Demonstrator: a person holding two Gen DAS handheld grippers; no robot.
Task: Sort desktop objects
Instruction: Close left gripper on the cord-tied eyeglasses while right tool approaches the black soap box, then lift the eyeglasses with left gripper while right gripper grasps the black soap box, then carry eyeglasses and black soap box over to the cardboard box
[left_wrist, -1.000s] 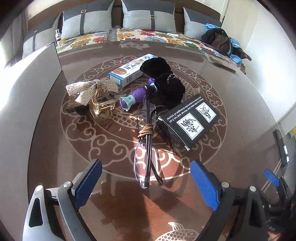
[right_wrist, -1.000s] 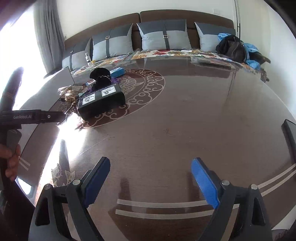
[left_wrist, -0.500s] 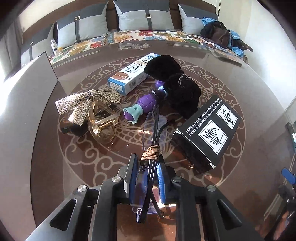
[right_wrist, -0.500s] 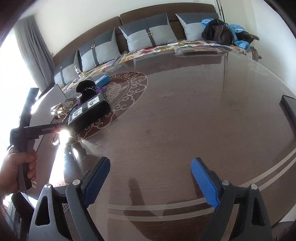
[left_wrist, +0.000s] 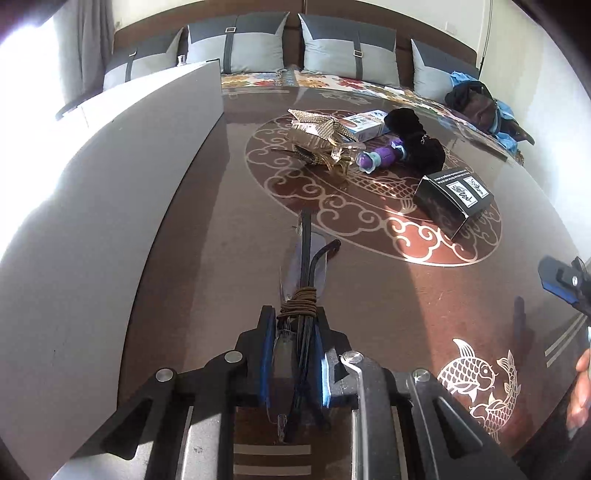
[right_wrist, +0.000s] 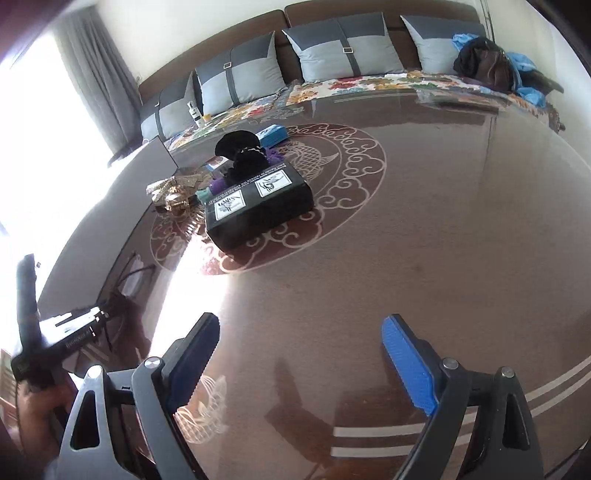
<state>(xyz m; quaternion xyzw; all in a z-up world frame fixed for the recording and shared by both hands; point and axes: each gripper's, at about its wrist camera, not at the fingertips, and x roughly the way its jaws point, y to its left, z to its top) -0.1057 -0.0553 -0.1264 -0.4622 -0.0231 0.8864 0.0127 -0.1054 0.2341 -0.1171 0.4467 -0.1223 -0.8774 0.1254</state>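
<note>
Left gripper (left_wrist: 294, 354): blue pads pressed together on folded eyeglasses (left_wrist: 303, 273), clamped just behind a brown cord wrap (left_wrist: 298, 303) binding the temples. Lenses and temple tips sticking forward past the fingers, out over the brown table (left_wrist: 424, 295); contact with the tabletop impossible to tell. Grey panel (left_wrist: 110, 192) running along the left of that table.

Right gripper (right_wrist: 299, 354): jaws spread wide apart, nothing between the blue pads (right_wrist: 408, 363), hovering over bare tabletop near a fish inlay (right_wrist: 207, 410).

Rest of the clutter grouped on the round scroll-pattern medallion (left_wrist: 369, 206), well ahead of the held glasses:
- black box (left_wrist: 452, 199) with two white labels, nearest, at the right edge of the medallion
- black fuzzy item (left_wrist: 413, 138) farther back
- purple and teal item (left_wrist: 380, 158) just beside it
- rhinestone bow clip (left_wrist: 317, 129) to the left, touching a clear amber claw clip (left_wrist: 334, 162)
- blue and white carton (left_wrist: 365, 123) behind them

Sofa (right_wrist: 332, 59) with grey cushions beyond the table.
</note>
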